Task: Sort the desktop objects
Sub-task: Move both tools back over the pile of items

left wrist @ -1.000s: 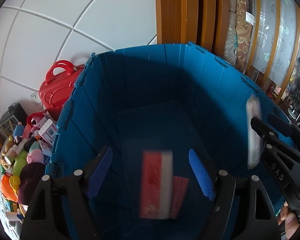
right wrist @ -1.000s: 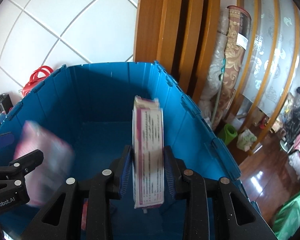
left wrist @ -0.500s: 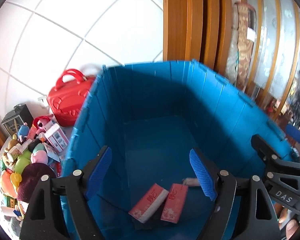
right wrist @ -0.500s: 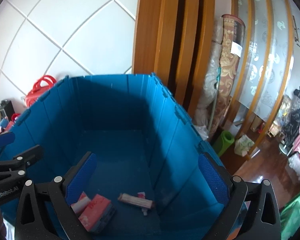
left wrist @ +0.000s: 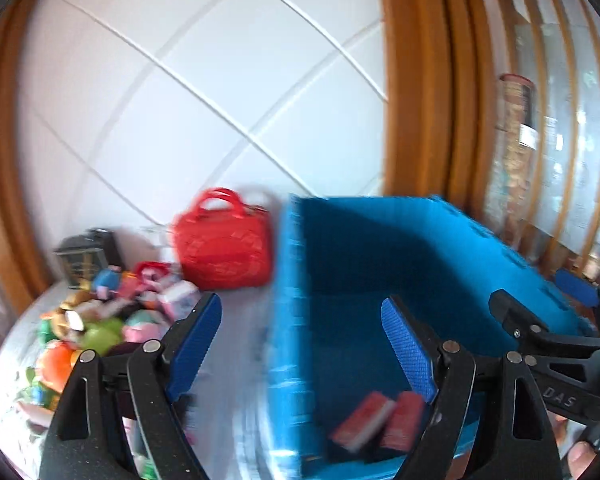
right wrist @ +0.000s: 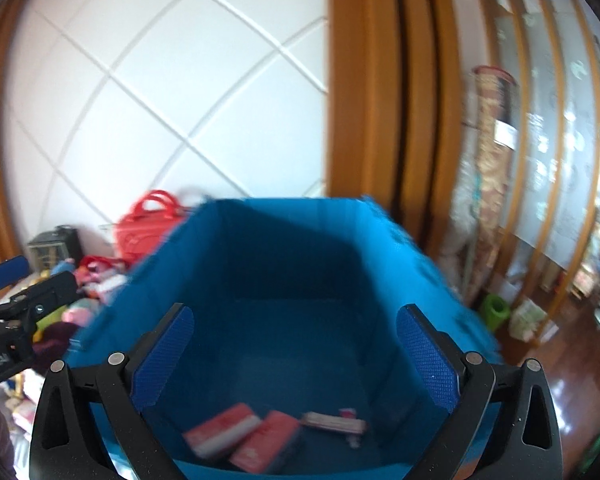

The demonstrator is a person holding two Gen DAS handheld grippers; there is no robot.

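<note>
Below right jaws: deep blue plastic bin [right wrist: 284,248] holds two red packets [right wrist: 244,436], one flat pink-white box [right wrist: 334,424].
Left view only: toy pile [left wrist: 100,320] beyond left pad.
Left gripper [left wrist: 300,344]: jaws opening, empty.
Right gripper [right wrist: 294,356]: jaws wide apart, empty.

The deep blue plastic crate [right wrist: 284,248] stands against the white diamond-panelled wall [right wrist: 160,92]. On its floor, at the near end, two red tissue packs [right wrist: 244,436] lie side by side, with a flat pink-and-white sachet [right wrist: 334,424] to their right. Left of the crate sits the red plastic handbag [left wrist: 224,252], and nearer on the tabletop [left wrist: 236,360] a heap of small colourful toys [left wrist: 100,320]
</note>
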